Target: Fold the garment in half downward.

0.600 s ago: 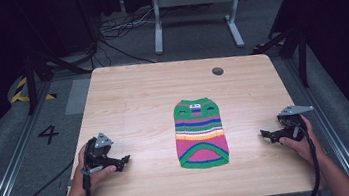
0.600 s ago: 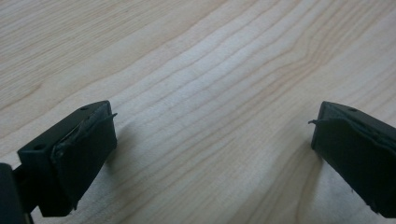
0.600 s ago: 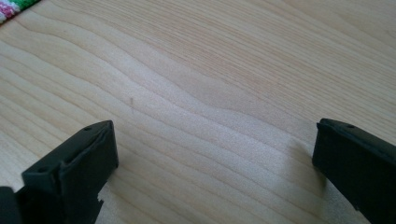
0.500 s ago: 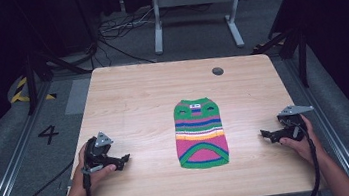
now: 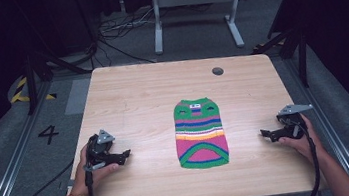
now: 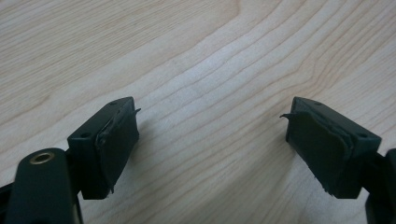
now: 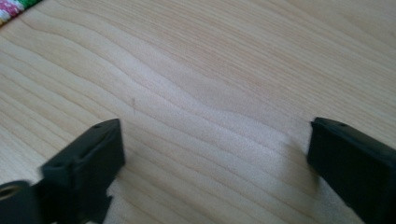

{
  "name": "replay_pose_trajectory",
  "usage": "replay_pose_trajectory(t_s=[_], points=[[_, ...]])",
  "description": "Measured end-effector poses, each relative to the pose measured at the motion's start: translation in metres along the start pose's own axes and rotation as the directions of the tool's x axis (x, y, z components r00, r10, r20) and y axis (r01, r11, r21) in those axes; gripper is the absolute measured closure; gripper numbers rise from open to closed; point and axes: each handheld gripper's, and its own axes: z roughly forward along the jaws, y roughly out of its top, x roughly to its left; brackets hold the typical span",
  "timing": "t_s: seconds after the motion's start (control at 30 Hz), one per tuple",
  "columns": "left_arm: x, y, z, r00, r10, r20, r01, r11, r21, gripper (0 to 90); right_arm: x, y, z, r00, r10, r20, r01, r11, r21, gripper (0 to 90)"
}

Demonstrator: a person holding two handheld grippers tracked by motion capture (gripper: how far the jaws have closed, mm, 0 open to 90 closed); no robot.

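One small knitted sweater (image 5: pixel 201 133) lies flat on the pale wood-grain desk (image 5: pixel 137 97), a little right of the middle and nearer the near edge than the far one. It is a soft, ribbed piece in bright bands: green at the neck, then blue, pink, yellow and orange stripes, and a pink arch framed in green at the bottom. Its long axis runs from the near edge toward the far edge, with the neck end and a small white label pointing to the far edge and the wider hem toward the person.

The left claw (image 5: pixel 125 155) rests low over the desk near the near left corner, well apart from the sweater, its black jaws spread wide over bare wood. Its pads (image 6: pixel 116 144) look rubbery and worn at the edges. The right claw (image 5: pixel 264 134) sits by the right edge, pointing toward the sweater, jaws also wide with nothing between them. A round dark grommet (image 5: pixel 217 71) sits near the far edge.
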Motion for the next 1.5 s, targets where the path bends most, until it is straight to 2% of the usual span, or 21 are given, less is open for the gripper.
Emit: replay_pose_trajectory(t_s=[0.07,0.1,0.13,0.17,0.2,0.3,0.37,0.43,0.53,0.57,0.67,0.8,0.83,0.9,0.93,0.97,1.03,1.1,1.2,1.37,1.5], points=[[-0.001,0.003,0.000,0.9990,0.043,0.009,-0.043,0.9991,-0.001,23.1,0.000,0.002,-0.003,0.9997,-0.016,-0.017,0.016,1.000,-0.017,26.0],[-0.002,0.005,0.001,0.9990,0.036,0.025,-0.036,0.9993,-0.001,22.9,0.000,0.003,-0.003,0.9994,-0.023,-0.027,0.022,1.000,-0.019,24.8],[-0.001,0.008,0.001,0.9986,0.033,0.042,-0.032,0.9994,-0.010,22.7,0.001,0.004,-0.004,0.9990,-0.035,-0.027,0.035,0.999,-0.016,19.5],[0.000,0.012,0.000,0.9978,0.035,0.056,-0.034,0.9990,-0.029,23.8,0.002,0.005,-0.005,0.9988,-0.044,-0.021,0.044,0.999,-0.021,22.5],[0.000,0.016,0.000,0.9973,0.039,0.062,-0.037,0.9984,-0.042,25.2,0.002,0.007,-0.006,0.9979,-0.055,-0.034,0.054,0.998,-0.029,29.0],[-0.001,0.033,0.002,0.9962,0.049,0.072,-0.043,0.9958,-0.081,26.4,0.003,0.018,-0.007,0.9971,-0.037,-0.066,0.034,0.998,-0.046,30.2],[-0.001,0.042,0.005,0.9952,0.041,0.089,-0.032,0.9945,-0.100,28.2,0.004,0.027,-0.007,0.9962,-0.051,-0.071,0.046,0.997,-0.062,31.9],[-0.003,0.053,0.013,0.9948,0.047,0.090,-0.036,0.9929,-0.113,29.8,0.007,0.041,-0.005,0.9945,-0.050,-0.092,0.043,0.996,-0.076,35.2],[-0.005,0.067,0.025,0.9929,0.069,0.097,-0.059,0.9928,-0.104,31.7,0.013,0.061,0.003,0.9910,-0.082,-0.105,0.073,0.994,-0.085,36.8],[-0.005,0.067,0.025,0.9929,0.069,0.097,-0.059,0.9928,-0.104,32.5,0.013,0.061,0.003,0.9910,-0.082,-0.105,0.073,0.994,-0.085,36.8],[-0.007,0.087,0.038,0.9923,0.083,0.093,-0.072,0.9910,-0.113,34.2,0.020,0.081,0.015,0.9869,-0.106,-0.121,0.095,0.991,-0.094,39.8],[-0.006,0.099,0.048,0.9922,0.080,0.095,-0.069,0.9910,-0.115,36.7,0.027,0.095,0.024,0.9838,-0.123,-0.130,0.110,0.989,-0.103,42.0],[-0.006,0.108,0.056,0.9919,0.084,0.095,-0.075,0.9920,-0.102,36.7,0.030,0.106,0.032,0.9809,-0.131,-0.144,0.117,0.988,-0.106,44.1],[-0.007,0.119,0.064,0.9916,0.085,0.098,-0.074,0.9910,-0.112,37.1,0.032,0.115,0.038,0.9781,-0.147,-0.147,0.132,0.986,-0.102,44.9],[-0.007,0.119,0.064,0.9916,0.085,0.098,-0.074,0.9910,-0.112,37.7,0.034,0.120,0.044,0.9772,-0.149,-0.151,0.135,0.985,-0.103,45.9],[-0.008,0.129,0.071,0.9907,0.078,0.112,-0.064,0.9897,-0.128,37.8,0.035,0.125,0.048,0.9761,-0.154,-0.154,0.140,0.985,-0.099,47.1],[-0.010,0.138,0.078,0.9890,0.084,0.122,-0.067,0.9881,-0.139,39.1,0.038,0.133,0.057,0.9745,-0.163,-0.154,0.151,0.984,-0.090,48.1],[-0.011,0.144,0.082,0.9879,0.084,0.130,-0.066,0.9879,-0.140,40.2,0.039,0.136,0.061,0.9741,-0.163,-0.157,0.150,0.985,-0.089,49.1],[-0.020,0.161,0.100,0.9855,0.103,0.135,-0.085,0.9871,-0.136,39.9,0.045,0.147,0.078,0.9699,-0.168,-0.176,0.156,0.985,-0.079,51.8],[-0.029,0.172,0.115,0.9839,0.105,0.144,-0.089,0.9891,-0.117,40.2,0.050,0.153,0.095,0.9681,-0.158,-0.194,0.149,0.987,-0.062,53.9],[-0.040,0.184,0.132,0.9803,0.129,0.150,-0.116,0.9890,-0.091,40.4,0.056,0.157,0.108,0.9672,-0.163,-0.194,0.158,0.987,-0.043,54.8]])
